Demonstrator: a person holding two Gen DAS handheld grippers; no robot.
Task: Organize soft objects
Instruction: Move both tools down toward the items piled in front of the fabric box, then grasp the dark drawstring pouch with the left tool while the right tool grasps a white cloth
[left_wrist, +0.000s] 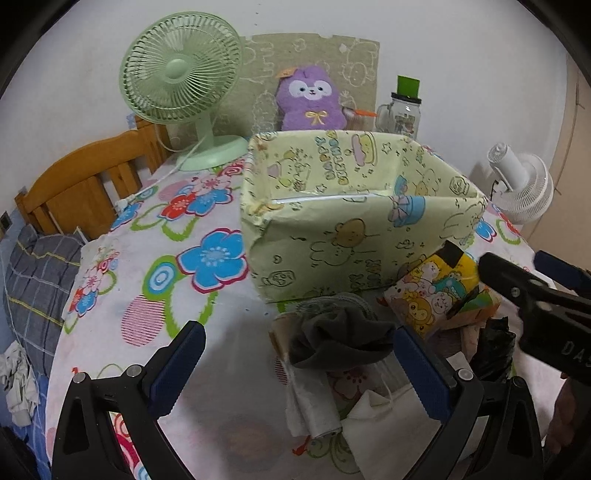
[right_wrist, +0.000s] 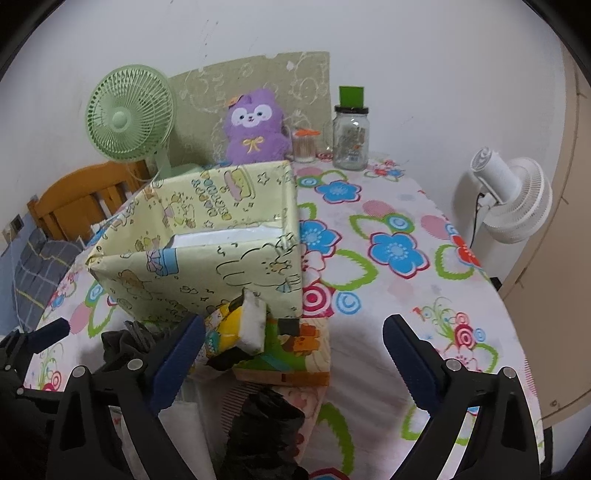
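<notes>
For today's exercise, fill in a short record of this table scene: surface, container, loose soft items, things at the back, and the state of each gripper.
surface: table under a flowered cloth
container: yellow box, open-topped, nothing seen inside
loose items: grey sock, cartoon-print packet, black bag, all in front of the box
at the back: green fan, purple plush, jar
side: white fan
left gripper: open, sock between its fingers, not pinched
right gripper: open, over the packet
</notes>
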